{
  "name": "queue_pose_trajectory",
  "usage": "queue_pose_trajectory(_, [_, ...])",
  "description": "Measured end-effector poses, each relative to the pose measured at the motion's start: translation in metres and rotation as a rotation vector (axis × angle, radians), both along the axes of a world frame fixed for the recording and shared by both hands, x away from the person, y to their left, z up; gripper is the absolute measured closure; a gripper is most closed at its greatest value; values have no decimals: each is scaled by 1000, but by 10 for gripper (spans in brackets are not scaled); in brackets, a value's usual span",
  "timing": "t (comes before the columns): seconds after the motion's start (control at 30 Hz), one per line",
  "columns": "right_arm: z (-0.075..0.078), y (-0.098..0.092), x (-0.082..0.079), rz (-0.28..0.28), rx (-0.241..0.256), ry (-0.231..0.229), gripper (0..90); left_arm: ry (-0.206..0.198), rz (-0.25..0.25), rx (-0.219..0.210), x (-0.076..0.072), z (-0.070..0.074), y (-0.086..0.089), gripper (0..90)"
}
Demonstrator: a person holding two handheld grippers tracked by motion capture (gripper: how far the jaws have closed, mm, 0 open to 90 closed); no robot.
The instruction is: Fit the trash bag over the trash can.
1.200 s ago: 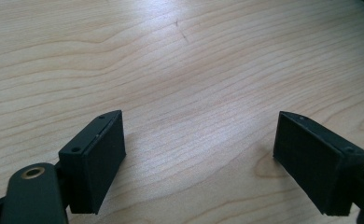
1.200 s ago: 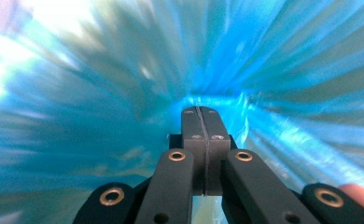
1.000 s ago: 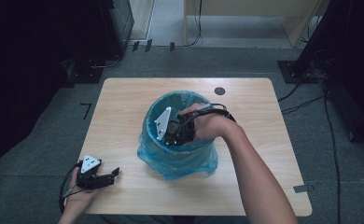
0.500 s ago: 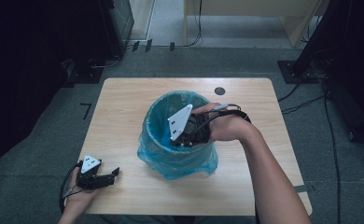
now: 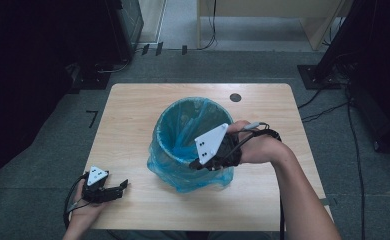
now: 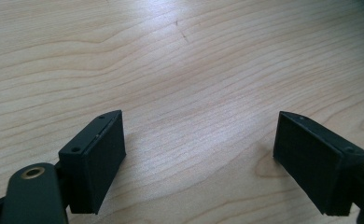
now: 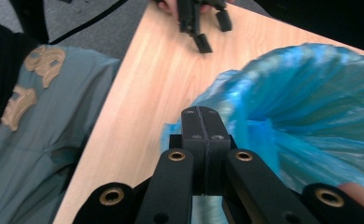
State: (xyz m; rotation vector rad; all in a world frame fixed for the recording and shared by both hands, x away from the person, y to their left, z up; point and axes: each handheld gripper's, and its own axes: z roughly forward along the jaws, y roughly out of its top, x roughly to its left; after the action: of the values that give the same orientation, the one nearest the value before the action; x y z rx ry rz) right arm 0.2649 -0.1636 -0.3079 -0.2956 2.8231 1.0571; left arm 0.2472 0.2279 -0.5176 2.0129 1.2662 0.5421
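Pulling back toward the person, the right gripper [image 5: 203, 162] has been swinging out from over the bin's mouth to its near rim across the last second. Sitting mid-table [image 5: 133, 115], the blue-bagged bin [image 5: 183, 131] is standing upright, its blue liner [image 7: 306, 107] bunching just beside that gripper's jaws, which are pressed tight together; whether any liner is pinched between them I cannot tell. Down at the table's near left corner, the left gripper [image 6: 199, 154] is resting low, jaws spread wide over bare wood.

bins: 1 blue-lined bin [image 5: 193, 145] | grippers: 2, left gripper [image 5: 114, 189] + right gripper [image 5: 199, 165] | tables: 1 table [image 5: 133, 110]
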Motion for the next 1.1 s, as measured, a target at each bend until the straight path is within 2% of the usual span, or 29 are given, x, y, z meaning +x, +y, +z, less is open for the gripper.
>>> queue_pose_trajectory(0.1, [-3,-4,-7,7,-3,-7,900,0,1,1,0,0,0,163])
queue_pose_trajectory(0.2, [-7,-8,-13,-6,17,-12,900,-1,1,1,0,0,0,163])
queue_pose_trajectory(0.23, [-10,-10,-15,-14,22,-1,881,-1,1,2,0,0,0,163])
queue_pose_trajectory(0.27, [-13,-12,-18,-10,30,25,728,-2,2,2,0,0,-1,163])
queue_pose_trajectory(0.3, [-18,-15,-22,0,37,35,654,-2,2,3,0,0,-1,163])
queue_pose_trajectory(0.33, [-27,-20,-32,-8,64,-7,548,-1,2,6,0,0,-1,163])
queue_pose_trajectory(0.4, [-29,-21,-34,-20,68,1,512,-2,3,5,0,0,-1,163])
queue_pose_trajectory(0.43, [-33,-24,-38,-38,81,24,423,-2,2,5,0,0,-1,163])
queue_pose_trajectory(0.5, [-38,-28,-43,-76,105,34,324,-1,2,8,0,0,-1,163])
queue_pose_trajectory(0.57, [-44,-32,-47,-128,123,83,195,-2,1,12,0,0,-1,163])
queue_pose_trajectory(0.6, [-47,-34,-49,-168,118,103,157,-2,1,11,0,0,-1,163])
queue_pose_trajectory(0.7, [-55,-38,-54,-207,102,99,78,-2,1,11,0,0,-1,163])
queue_pose_trajectory(0.77, [-60,-40,-57,-237,103,115,2,-2,1,12,0,0,-1,163])
queue_pose_trajectory(1.1, [-70,-52,-65,-470,199,59,0,-2,3,10,0,0,-1,163])
